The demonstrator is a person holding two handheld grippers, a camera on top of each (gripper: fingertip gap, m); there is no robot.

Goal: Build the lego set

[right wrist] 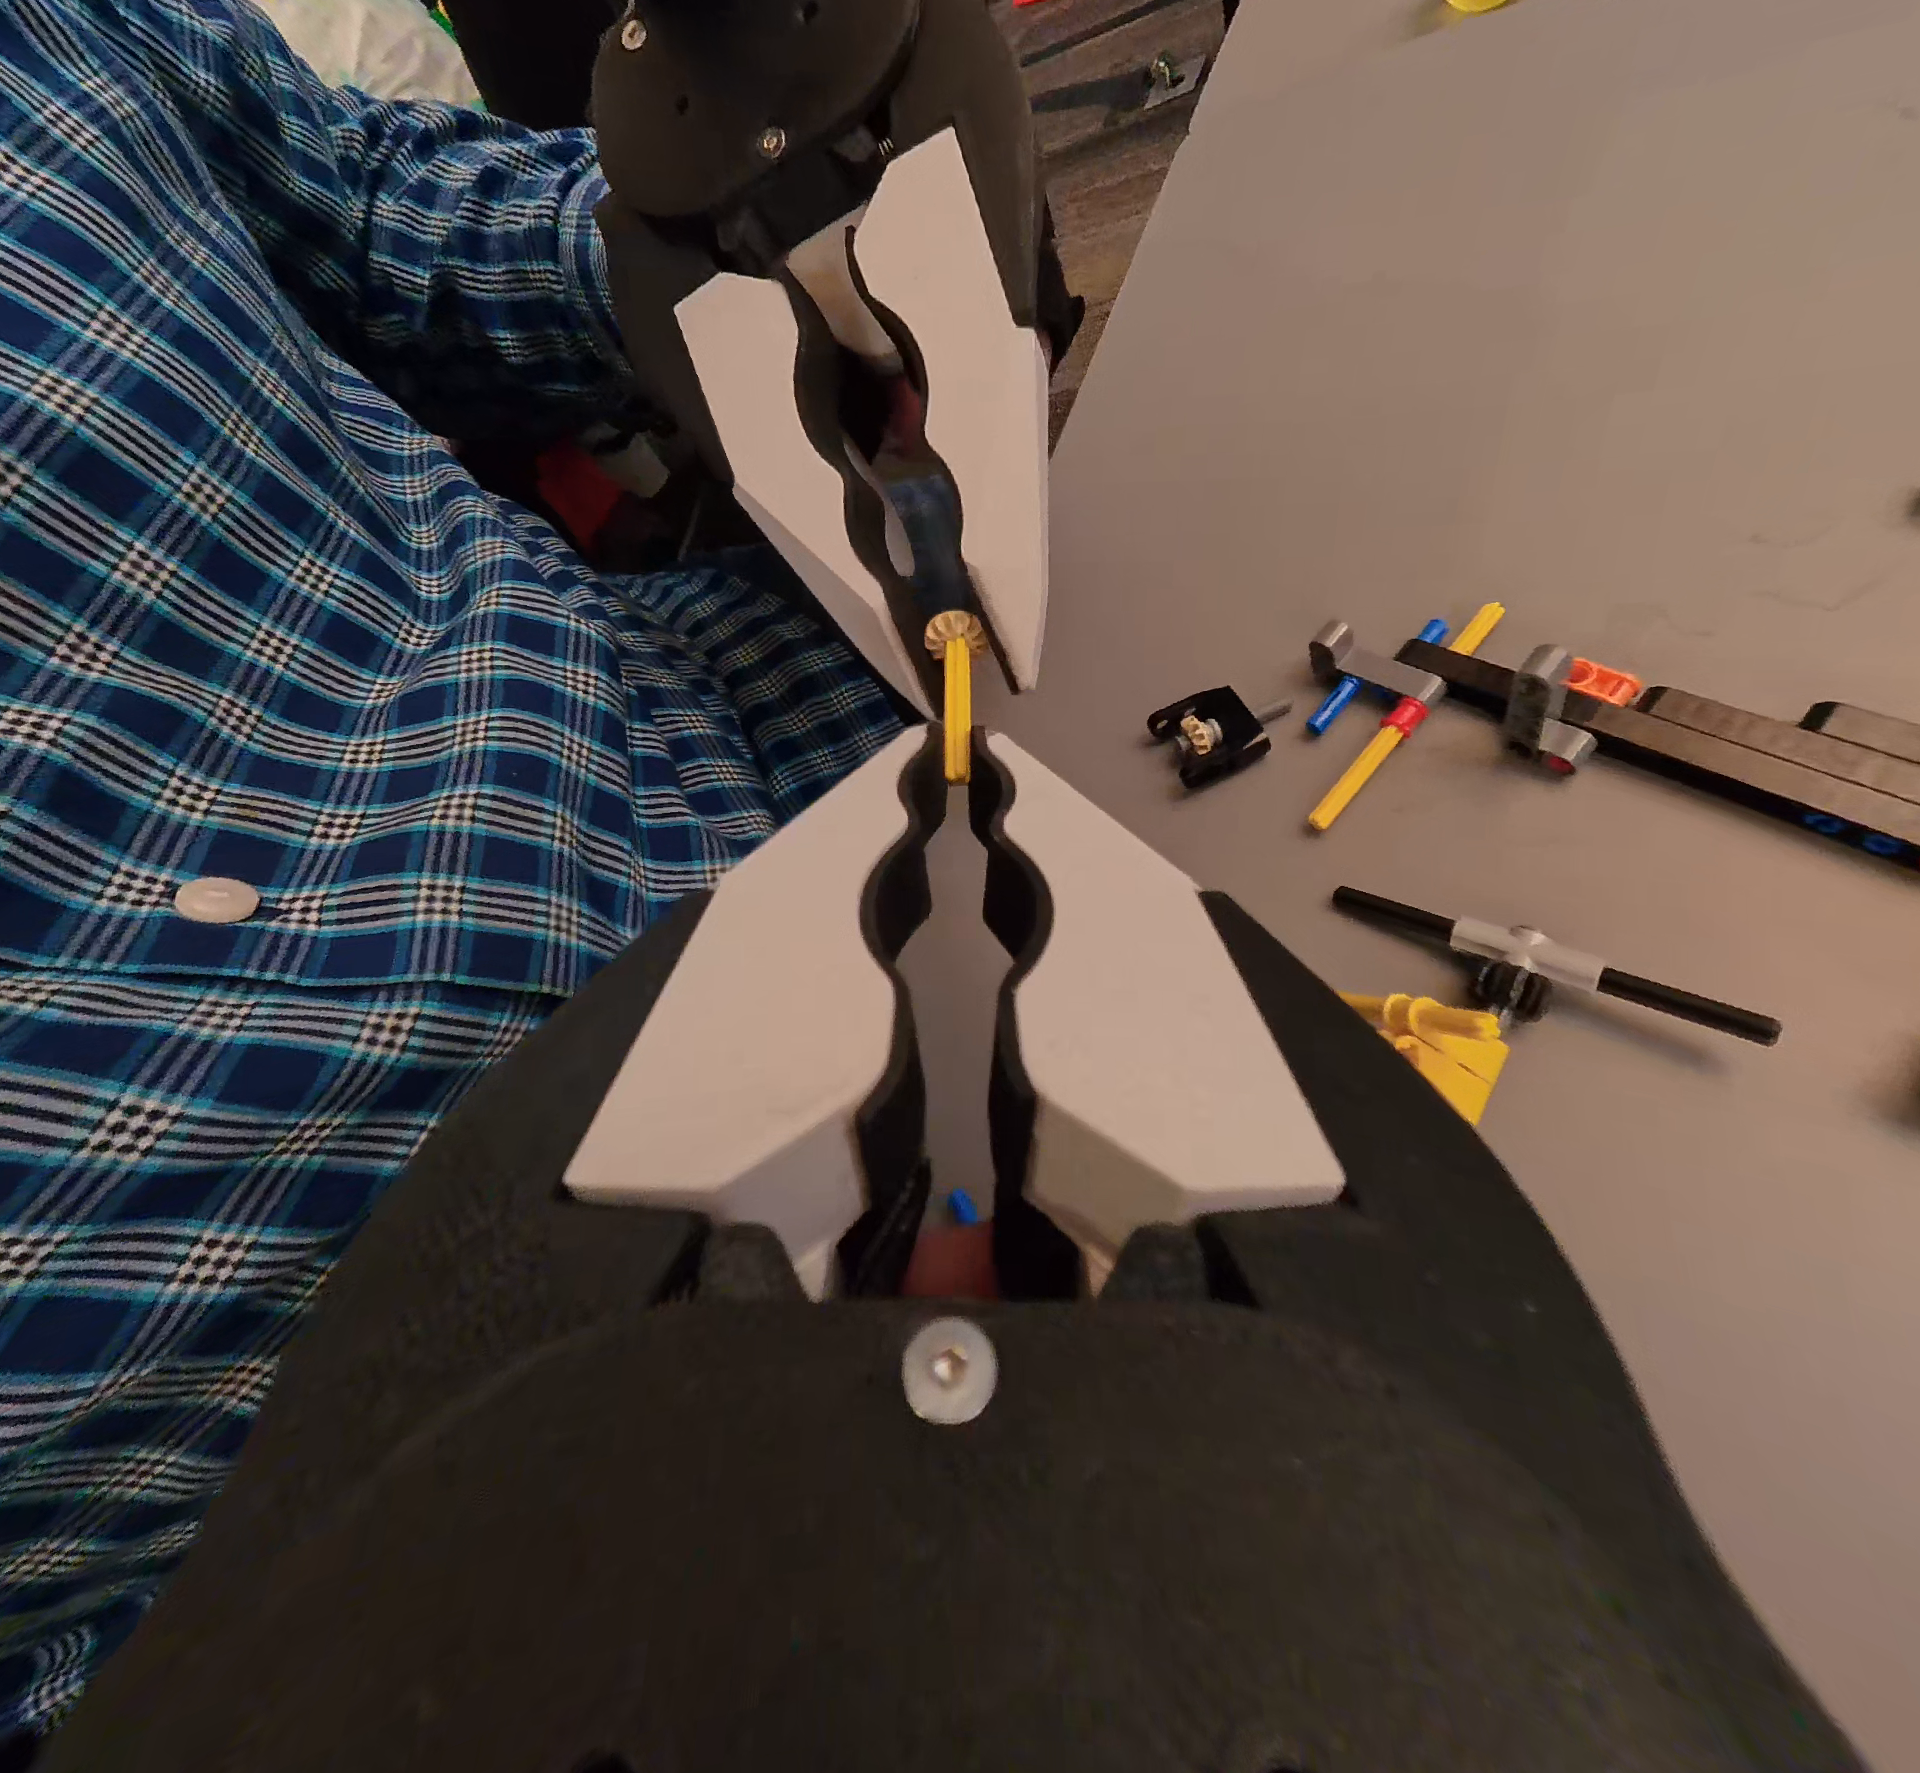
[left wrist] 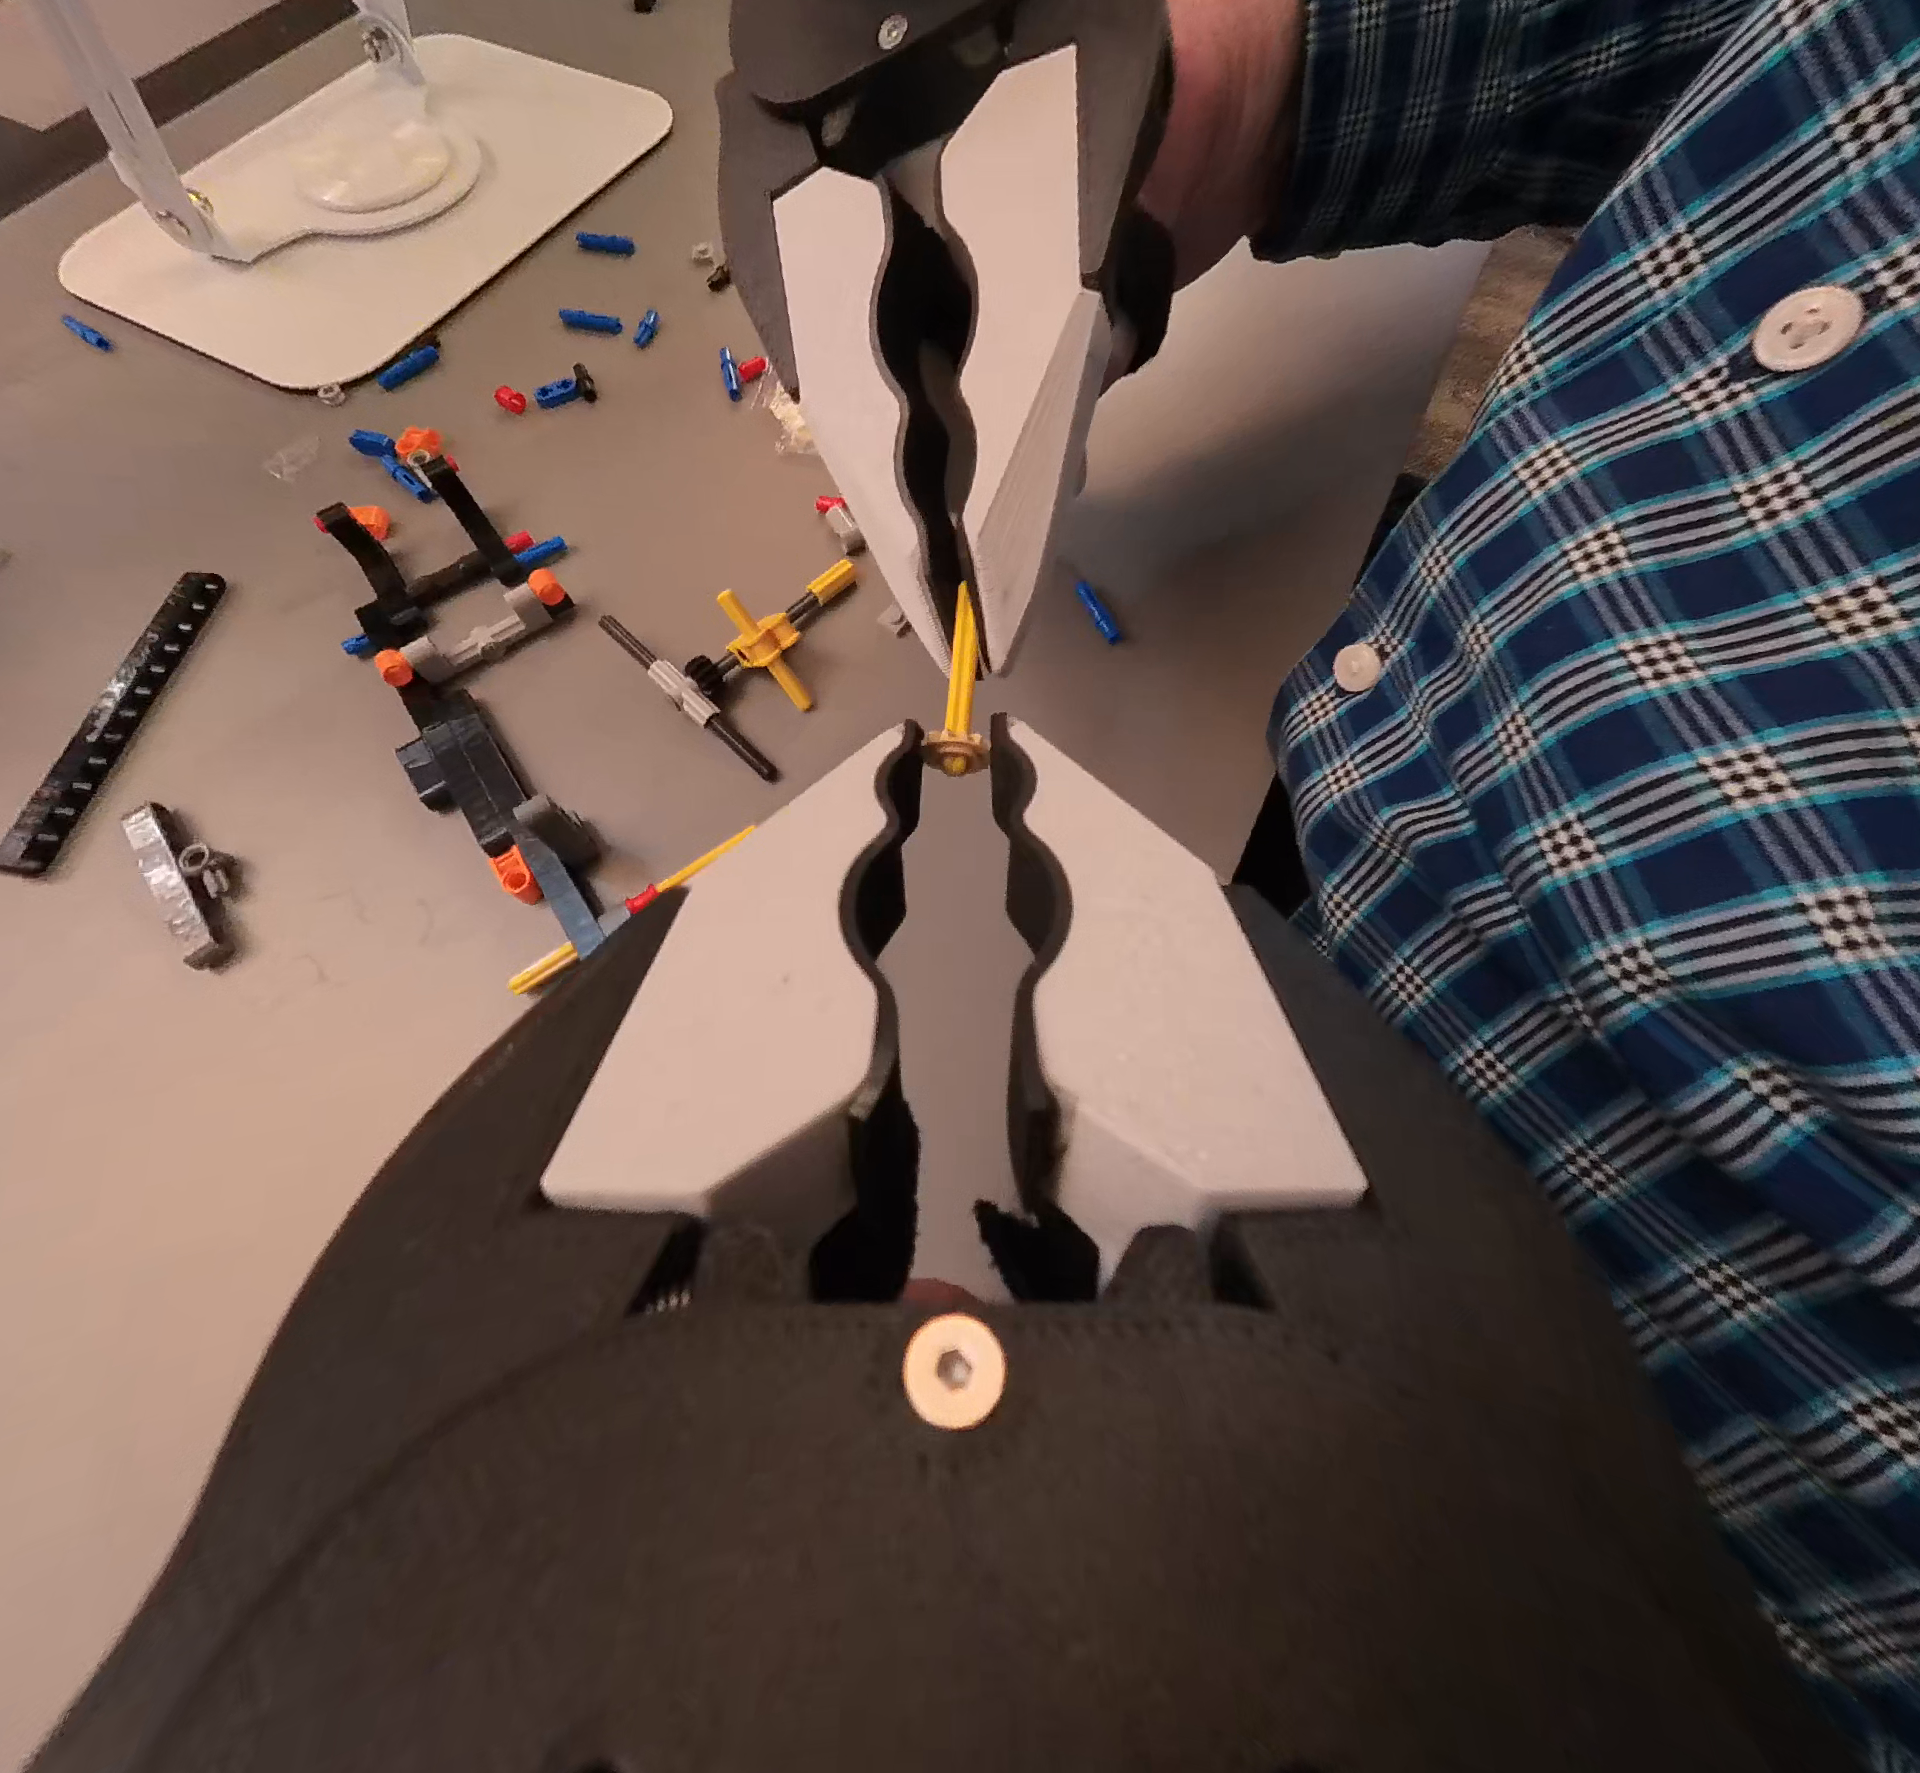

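Both tools wear matt white plastic fingers point(left wrist: 727, 996) lined with black rubbery pads, on coarse, grainy black bodies fastened by a shiny metal screw point(left wrist: 954, 1374). The yellow axle point(right wrist: 957, 715) and tan gear point(right wrist: 948, 632) are glossy plastic. The grey tabletop point(right wrist: 1507, 373) looks smooth and matt. The plaid shirt point(left wrist: 1662, 684) is woven cloth with dull buttons.
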